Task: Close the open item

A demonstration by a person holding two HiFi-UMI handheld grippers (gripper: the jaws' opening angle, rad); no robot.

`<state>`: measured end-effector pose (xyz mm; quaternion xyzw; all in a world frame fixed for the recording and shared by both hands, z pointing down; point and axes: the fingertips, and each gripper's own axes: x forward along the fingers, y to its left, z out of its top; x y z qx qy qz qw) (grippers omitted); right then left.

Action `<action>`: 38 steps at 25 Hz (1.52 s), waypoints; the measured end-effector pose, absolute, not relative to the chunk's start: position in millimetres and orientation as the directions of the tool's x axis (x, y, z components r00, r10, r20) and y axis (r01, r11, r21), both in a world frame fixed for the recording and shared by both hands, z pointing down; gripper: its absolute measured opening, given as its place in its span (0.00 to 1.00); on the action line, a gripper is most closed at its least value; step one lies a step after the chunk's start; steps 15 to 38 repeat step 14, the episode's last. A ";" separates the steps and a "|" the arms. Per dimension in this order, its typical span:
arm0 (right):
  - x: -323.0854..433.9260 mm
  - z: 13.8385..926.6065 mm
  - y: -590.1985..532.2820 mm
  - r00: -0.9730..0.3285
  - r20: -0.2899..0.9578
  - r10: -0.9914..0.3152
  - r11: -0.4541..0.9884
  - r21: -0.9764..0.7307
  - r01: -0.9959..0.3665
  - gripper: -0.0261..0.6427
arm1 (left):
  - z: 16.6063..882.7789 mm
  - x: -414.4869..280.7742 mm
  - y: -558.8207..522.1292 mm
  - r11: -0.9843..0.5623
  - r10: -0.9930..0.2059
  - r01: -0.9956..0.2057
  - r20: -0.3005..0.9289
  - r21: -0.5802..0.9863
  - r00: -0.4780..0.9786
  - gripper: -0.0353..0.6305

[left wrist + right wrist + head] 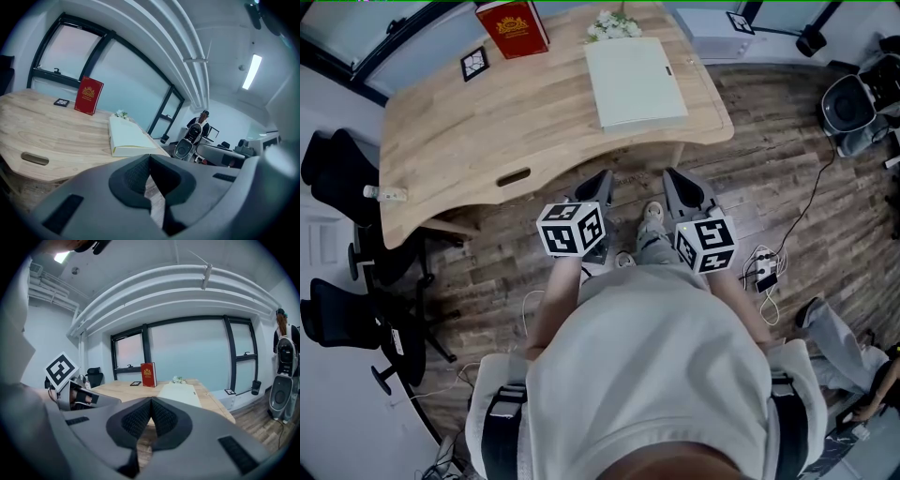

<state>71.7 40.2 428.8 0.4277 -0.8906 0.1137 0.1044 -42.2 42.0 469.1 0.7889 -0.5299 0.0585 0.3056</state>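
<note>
A flat white box [635, 82] lies on the wooden desk [487, 131] at its right end, lid down flat; it also shows in the left gripper view as the white box [126, 136] and in the right gripper view as the white box [178, 393]. My left gripper [605, 176] hangs over the floor just short of the desk's front edge, jaws together and nothing between them [150, 176]. My right gripper [671, 174] is beside it, level with it, also shut and empty [150, 416]. Both are well short of the box.
A red book [513, 26] stands at the back of the desk beside a small marker tile [474, 64] and white flowers [614, 26]. Black office chairs [337, 169] stand left. A power strip [761, 272] and cables lie on the floor right. A person [282, 333] stands far off.
</note>
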 end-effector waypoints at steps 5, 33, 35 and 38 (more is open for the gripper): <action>68.6 427.7 40.5 -0.620 0.282 -0.732 0.618 -0.107 -0.779 0.07 | 468.6 -44.4 41.6 -0.250 -0.803 -0.872 0.414 0.420 0.430 0.09; 64.7 426.1 36.5 -0.624 0.281 -0.730 0.625 -0.096 -0.775 0.07 | 469.8 -47.5 40.9 -0.250 -0.801 -0.874 0.418 0.416 0.428 0.09; 64.7 426.1 36.5 -0.624 0.281 -0.730 0.625 -0.096 -0.775 0.07 | 469.8 -47.5 40.9 -0.250 -0.801 -0.874 0.418 0.416 0.428 0.09; 64.7 426.1 36.5 -0.624 0.281 -0.730 0.625 -0.096 -0.775 0.07 | 469.8 -47.5 40.9 -0.250 -0.801 -0.874 0.418 0.416 0.428 0.09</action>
